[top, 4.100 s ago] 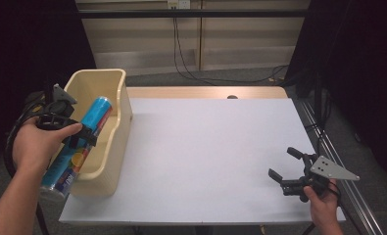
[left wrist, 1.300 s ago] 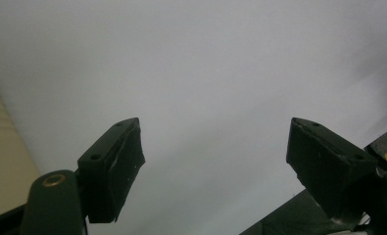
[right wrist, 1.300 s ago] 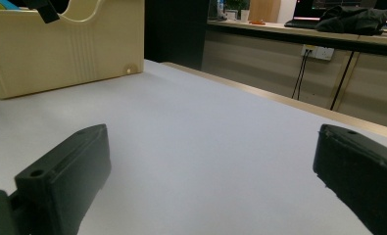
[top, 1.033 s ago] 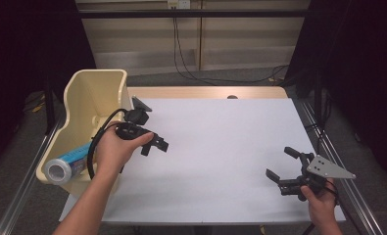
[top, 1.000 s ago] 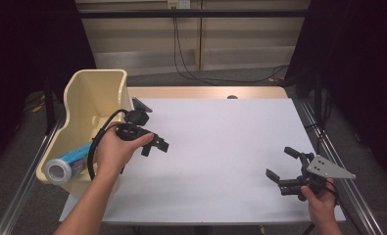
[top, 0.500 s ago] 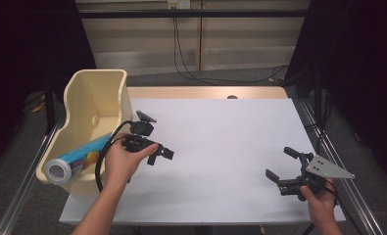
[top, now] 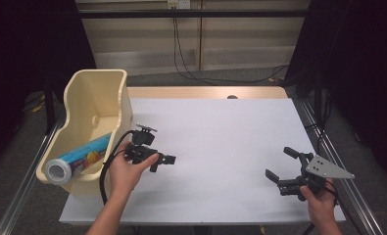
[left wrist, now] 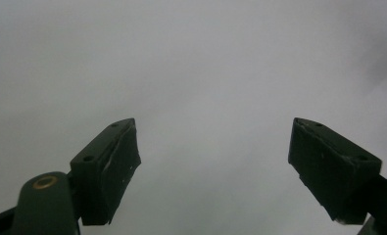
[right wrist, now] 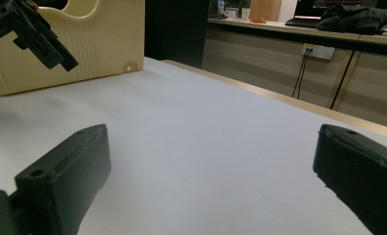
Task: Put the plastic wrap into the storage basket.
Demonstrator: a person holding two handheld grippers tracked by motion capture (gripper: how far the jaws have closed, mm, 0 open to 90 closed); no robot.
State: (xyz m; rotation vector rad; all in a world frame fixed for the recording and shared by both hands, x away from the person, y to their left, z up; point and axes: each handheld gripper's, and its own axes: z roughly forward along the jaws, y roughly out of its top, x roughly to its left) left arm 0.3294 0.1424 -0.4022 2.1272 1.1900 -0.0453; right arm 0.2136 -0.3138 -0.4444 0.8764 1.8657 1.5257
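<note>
A cream plastic bin (top: 97,105) is sitting at the left edge of the white table (top: 220,142), partly overhanging it, and a blue cylindrical can (top: 78,157) is lying on its side inside the bin's near end, its grey end cap facing near-left. Just to the right of the bin, the left hand (top: 127,172) is holding the left gripper (top: 165,160) over the table surface, pointing to the right; in the left gripper view its 2 black jaws are standing wide apart with nothing but plain white surface between them, so it is gripping nothing. Its black cable (top: 108,164) is looping down past the wrist. Well apart from it, near the table's near-right corner, the right hand (top: 317,203) is holding the right gripper (top: 280,165), with the grey 3-cornered plate (top: 327,168) on top. Its jaws are also spread wide and holding nothing, with bare table showing between them in the right gripper view. That view is also catching the bin's ribbed wall (right wrist: 83,44) and the left gripper (right wrist: 59,58) at far left, hovering in front of the bin.
</note>
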